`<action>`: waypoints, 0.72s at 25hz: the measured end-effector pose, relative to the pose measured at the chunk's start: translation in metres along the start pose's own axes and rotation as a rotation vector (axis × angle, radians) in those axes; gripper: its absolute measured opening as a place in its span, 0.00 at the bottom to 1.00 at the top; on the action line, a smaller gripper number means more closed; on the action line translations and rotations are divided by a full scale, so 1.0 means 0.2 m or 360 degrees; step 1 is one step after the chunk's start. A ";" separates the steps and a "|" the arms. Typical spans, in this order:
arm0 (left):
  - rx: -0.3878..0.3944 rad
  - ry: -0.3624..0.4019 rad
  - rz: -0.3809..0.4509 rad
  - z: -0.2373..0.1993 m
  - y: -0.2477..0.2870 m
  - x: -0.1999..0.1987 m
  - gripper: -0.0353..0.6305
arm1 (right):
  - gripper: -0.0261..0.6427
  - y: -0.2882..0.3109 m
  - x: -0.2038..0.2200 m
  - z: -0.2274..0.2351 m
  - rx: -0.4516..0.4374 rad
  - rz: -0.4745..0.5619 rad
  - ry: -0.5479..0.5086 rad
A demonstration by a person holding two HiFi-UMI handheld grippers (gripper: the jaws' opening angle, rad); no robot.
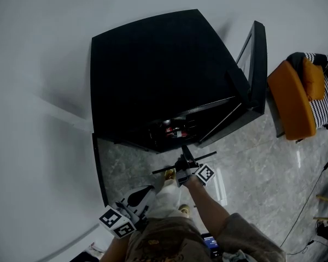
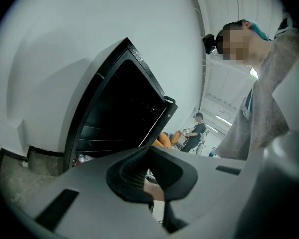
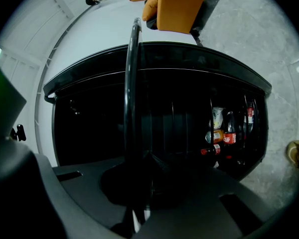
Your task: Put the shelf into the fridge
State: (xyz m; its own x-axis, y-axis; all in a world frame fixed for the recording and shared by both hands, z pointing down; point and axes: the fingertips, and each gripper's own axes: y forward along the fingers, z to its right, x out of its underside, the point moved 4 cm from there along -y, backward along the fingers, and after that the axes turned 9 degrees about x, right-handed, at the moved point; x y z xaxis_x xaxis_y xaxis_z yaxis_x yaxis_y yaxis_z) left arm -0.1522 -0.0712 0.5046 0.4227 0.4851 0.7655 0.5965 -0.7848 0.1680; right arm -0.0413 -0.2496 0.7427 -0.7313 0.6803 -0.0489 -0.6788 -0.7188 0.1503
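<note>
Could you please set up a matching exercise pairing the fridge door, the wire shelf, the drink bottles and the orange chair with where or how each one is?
Things:
1. black fridge door
2. black wire shelf
3. red-labelled drink bottles
4. orange upholstered chair

Places or states:
A. inside the black fridge
B. swung open
C. at the head view's right edge
D. clamped in the right gripper

Pairs: 1-B; 2-D; 3-A; 4-C

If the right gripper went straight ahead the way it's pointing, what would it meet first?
Probably the open fridge, its dark interior left of the bottles. The shelf clamped by the right gripper would get there first. Depth is unclear.
</note>
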 end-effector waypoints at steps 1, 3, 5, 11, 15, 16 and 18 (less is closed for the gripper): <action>-0.0002 -0.0003 -0.0002 0.00 0.00 0.00 0.06 | 0.08 0.01 0.00 0.00 0.0000 0.0002 0.0002; -0.0004 -0.0008 -0.0007 -0.01 0.00 0.01 0.06 | 0.08 0.02 0.00 0.00 -0.0017 0.0008 0.0021; -0.0004 -0.0012 -0.0011 -0.01 0.01 0.02 0.06 | 0.08 0.05 0.00 -0.01 -0.0028 0.0012 0.0030; -0.0001 -0.0019 -0.0017 -0.02 0.02 0.02 0.06 | 0.08 0.10 -0.01 -0.01 -0.0026 0.0016 0.0012; -0.0002 -0.0027 -0.0025 -0.03 0.02 0.02 0.06 | 0.08 0.14 -0.01 -0.01 -0.0031 0.0022 0.0019; -0.0002 -0.0029 -0.0026 -0.04 0.02 0.02 0.06 | 0.08 0.15 -0.01 -0.01 -0.0036 0.0024 0.0024; -0.0004 -0.0031 -0.0026 -0.04 0.02 0.02 0.06 | 0.08 0.18 -0.01 -0.02 -0.0059 0.0026 0.0021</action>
State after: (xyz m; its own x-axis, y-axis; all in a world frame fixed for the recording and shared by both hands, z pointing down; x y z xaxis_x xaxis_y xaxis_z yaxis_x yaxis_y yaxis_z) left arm -0.1539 -0.0753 0.5141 0.4260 0.5054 0.7504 0.6019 -0.7776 0.1820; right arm -0.0646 -0.2783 0.7449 -0.7429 0.6667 -0.0600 -0.6686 -0.7347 0.1148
